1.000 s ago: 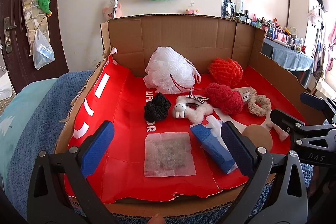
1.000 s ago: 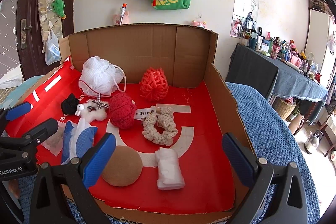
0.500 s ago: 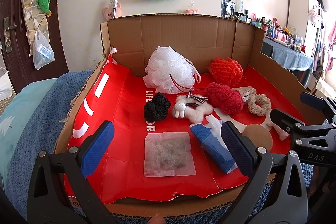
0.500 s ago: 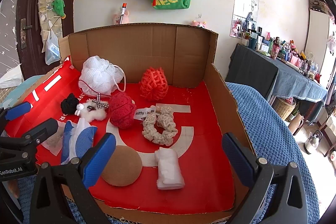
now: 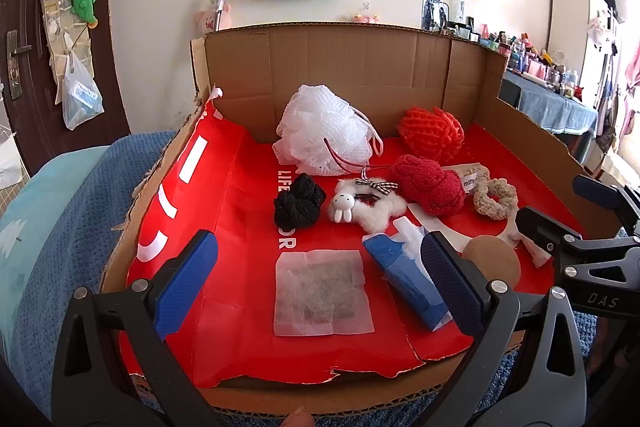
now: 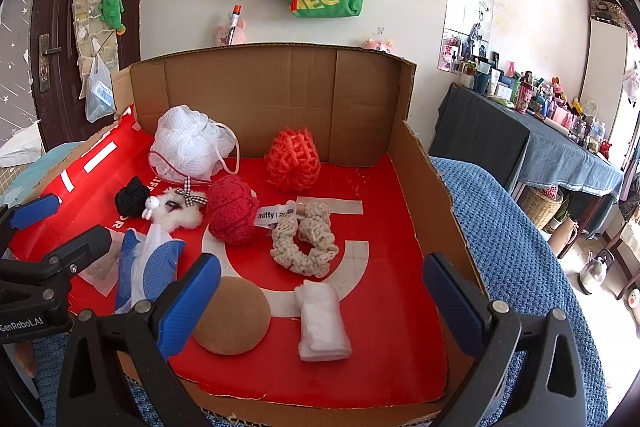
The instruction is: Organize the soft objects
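1. Left gripper: jaws wide apart, nothing between them; hovers over the near edge of the cardboard box, above a flat gauze sachet.
2. Right gripper: jaws wide apart, holding nothing; hovers at the box's near right side, over a tan round sponge and a white rolled cloth.
3. Box floor is red-lined; sits on a blue blanket.
4. Back row: white mesh bath pouf at left-centre, orange net ball to its right, well apart.
5. Mid row, l. to r.: black scrunchie, white fluffy rabbit clip, red knit ball, cream crochet scrunchie w/ tag.
6. Blue tissue pack lies just beside the sachet, on its right.
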The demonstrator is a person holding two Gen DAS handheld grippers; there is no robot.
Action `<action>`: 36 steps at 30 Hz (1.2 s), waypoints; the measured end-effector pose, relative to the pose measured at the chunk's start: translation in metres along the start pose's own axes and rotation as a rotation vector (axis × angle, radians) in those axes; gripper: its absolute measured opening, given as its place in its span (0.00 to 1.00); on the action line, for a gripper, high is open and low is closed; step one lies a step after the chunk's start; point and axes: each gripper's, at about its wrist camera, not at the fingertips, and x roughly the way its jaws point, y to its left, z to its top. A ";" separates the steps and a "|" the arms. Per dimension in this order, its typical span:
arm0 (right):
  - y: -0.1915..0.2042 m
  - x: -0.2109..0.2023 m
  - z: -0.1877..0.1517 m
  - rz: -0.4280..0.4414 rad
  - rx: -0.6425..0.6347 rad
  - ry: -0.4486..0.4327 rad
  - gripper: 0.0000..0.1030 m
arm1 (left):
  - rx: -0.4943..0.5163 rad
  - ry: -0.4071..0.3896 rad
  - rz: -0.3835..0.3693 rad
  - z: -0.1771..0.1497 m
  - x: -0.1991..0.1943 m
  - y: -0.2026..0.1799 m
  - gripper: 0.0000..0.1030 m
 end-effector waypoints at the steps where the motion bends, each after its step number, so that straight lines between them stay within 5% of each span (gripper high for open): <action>1: 0.001 0.000 0.000 0.000 0.000 0.000 1.00 | 0.001 0.000 0.000 0.001 0.001 0.000 1.00; 11: -0.008 -0.011 0.003 0.054 0.051 0.002 1.00 | -0.011 -0.018 -0.007 0.002 -0.018 0.000 1.00; 18: -0.003 -0.064 0.002 0.036 0.018 -0.045 1.00 | -0.019 -0.041 -0.018 0.001 -0.070 -0.001 1.00; 26: 0.004 -0.104 -0.035 0.040 0.015 0.039 1.00 | -0.035 0.083 -0.028 -0.035 -0.099 -0.005 1.00; 36: 0.005 -0.068 -0.084 0.038 0.035 0.254 1.00 | -0.023 0.277 -0.013 -0.084 -0.074 -0.016 1.00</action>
